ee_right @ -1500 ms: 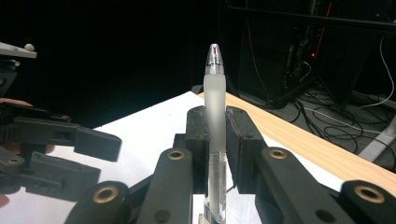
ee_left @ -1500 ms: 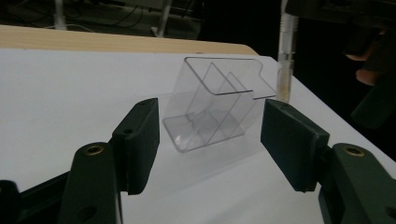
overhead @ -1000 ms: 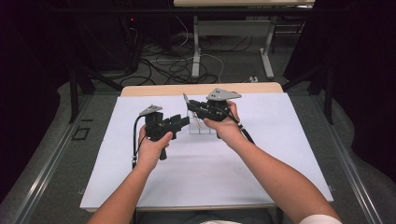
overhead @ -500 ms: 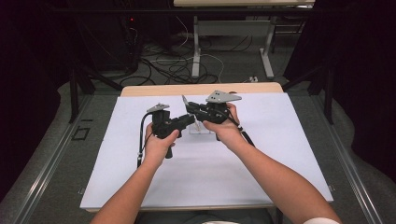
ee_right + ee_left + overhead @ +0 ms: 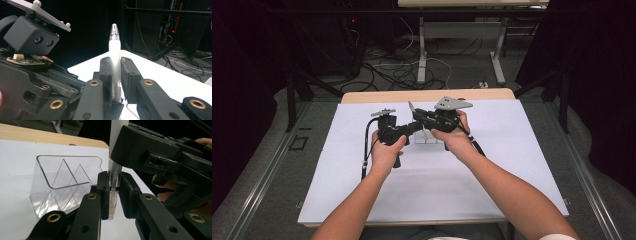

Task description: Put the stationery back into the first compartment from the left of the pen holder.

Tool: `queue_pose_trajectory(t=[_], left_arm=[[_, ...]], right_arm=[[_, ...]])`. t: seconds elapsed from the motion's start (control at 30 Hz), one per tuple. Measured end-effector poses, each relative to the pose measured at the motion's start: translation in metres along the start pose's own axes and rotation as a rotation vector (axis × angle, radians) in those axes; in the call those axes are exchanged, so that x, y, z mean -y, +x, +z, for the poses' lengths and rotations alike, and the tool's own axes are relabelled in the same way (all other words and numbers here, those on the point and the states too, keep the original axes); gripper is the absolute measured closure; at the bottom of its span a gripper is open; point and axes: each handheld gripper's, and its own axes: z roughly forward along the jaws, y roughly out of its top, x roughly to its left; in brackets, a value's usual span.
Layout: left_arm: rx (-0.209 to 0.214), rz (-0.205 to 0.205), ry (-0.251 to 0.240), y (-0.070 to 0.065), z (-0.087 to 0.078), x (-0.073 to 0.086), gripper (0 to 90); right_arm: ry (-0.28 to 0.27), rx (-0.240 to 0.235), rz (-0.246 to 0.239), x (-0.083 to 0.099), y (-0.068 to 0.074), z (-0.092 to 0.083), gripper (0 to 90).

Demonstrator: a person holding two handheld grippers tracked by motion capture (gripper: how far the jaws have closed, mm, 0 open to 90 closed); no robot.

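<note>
A pen with a frosted white barrel and a clear pointed end stands upright in my right gripper, which is shut on the barrel. In the high view the pen pokes up above both grippers at the table's middle. My left gripper comes from the left under the right gripper. Its jaws have just been closing, and their pads now press on the pen's clear lower end. A clear plastic holder with slanted dividers stands on the white sheet just behind.
A white sheet covers the wooden table. The clear holder sits just under the two grippers. Cables and table legs lie on the dark floor beyond the far edge.
My left gripper has moved right, up to the right gripper, and its jaws have closed around the pen's lower end. The right hand has kept still with the pen.
</note>
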Motion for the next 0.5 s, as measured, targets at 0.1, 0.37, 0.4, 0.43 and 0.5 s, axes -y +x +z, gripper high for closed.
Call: queue_pose_trajectory(t=[0.1, 0.37, 0.4, 0.43, 0.5], left_arm=[[-0.005, 0.007, 0.007, -0.001, 0.001, -0.001, 79.7], [-0.046, 0.022, -0.005, 0.000, 0.006, -0.007, 79.7], [-0.054, 0.027, -0.012, 0.001, 0.007, -0.009, 79.7], [-0.063, 0.028, -0.012, 0.002, 0.007, -0.010, 79.7], [-0.078, 0.032, -0.025, 0.003, 0.008, -0.013, 79.7]], right_arm=[[0.001, 0.006, 0.005, 0.001, -0.002, -0.001, 79.7], [0.002, 0.027, 0.004, 0.001, -0.007, -0.005, 64.9], [0.002, 0.035, 0.005, 0.001, -0.008, -0.006, 62.9], [-0.003, 0.042, 0.010, 0.002, -0.010, -0.008, 60.7], [-0.008, 0.042, 0.016, 0.003, -0.014, -0.011, 57.8]])
